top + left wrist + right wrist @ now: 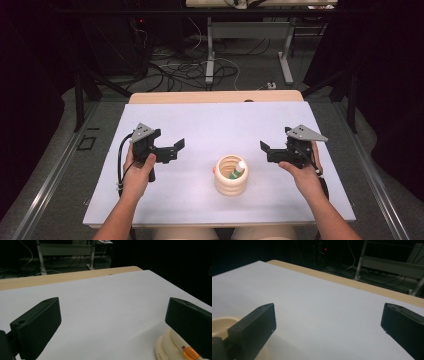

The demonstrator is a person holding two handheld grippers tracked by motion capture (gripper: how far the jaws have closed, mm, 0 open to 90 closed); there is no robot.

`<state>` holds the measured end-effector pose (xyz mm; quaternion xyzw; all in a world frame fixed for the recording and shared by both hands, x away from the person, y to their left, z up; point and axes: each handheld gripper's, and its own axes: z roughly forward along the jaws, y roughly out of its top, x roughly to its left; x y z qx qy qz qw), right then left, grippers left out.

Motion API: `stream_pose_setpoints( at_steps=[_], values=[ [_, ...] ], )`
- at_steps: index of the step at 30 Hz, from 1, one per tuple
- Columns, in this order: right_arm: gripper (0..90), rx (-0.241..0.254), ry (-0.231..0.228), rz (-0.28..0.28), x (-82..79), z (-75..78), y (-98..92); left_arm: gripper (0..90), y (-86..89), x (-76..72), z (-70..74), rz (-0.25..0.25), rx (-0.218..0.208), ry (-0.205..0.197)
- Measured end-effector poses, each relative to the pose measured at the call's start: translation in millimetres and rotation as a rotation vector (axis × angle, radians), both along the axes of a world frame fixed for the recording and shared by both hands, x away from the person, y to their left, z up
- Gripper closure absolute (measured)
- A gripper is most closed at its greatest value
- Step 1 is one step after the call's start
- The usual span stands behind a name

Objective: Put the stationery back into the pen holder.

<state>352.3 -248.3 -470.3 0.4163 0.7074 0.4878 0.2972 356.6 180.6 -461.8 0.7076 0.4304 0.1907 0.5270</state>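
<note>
The left gripper (172,149) is held by the left hand (137,172) at the bench's (200,120) nine o'clock side, its fingers (37,327) spread wide and released, nothing between them. The right gripper (267,150) is held by the right hand (305,175) at the three o'clock side, its fingers (254,330) likewise parted and empty. Both are pointed inward, toward each other. Between them, toward six o'clock, a cream ribbed container (231,176) is stood upright on the white bench top. A white-capped green item (238,170) is seen leaning inside it; what it is cannot be told. An orange mark (191,353) is shown on the container's side.
</note>
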Motion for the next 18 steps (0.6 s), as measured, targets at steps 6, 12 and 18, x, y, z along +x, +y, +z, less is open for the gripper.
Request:
stream_pose_setpoints(
  at_steps=[6, 12, 18],
  values=[
    [0.0, -0.001, 0.033, -0.051, 9.2, -11.5, -17.0, 0.1, 4.0, 2.8, -5.9, 0.012, 0.007, 0.004],
    [0.0, 0.029, 0.063, -0.099, 16.0, -24.9, -32.6, 0.2, 8.8, 6.0, -12.5, 0.029, 0.008, 0.013],
    [0.0, 0.044, 0.087, -0.145, 20.4, -37.5, -45.0, 0.2, 8.9, 7.0, -15.4, 0.03, 0.009, 0.012]
  ],
)
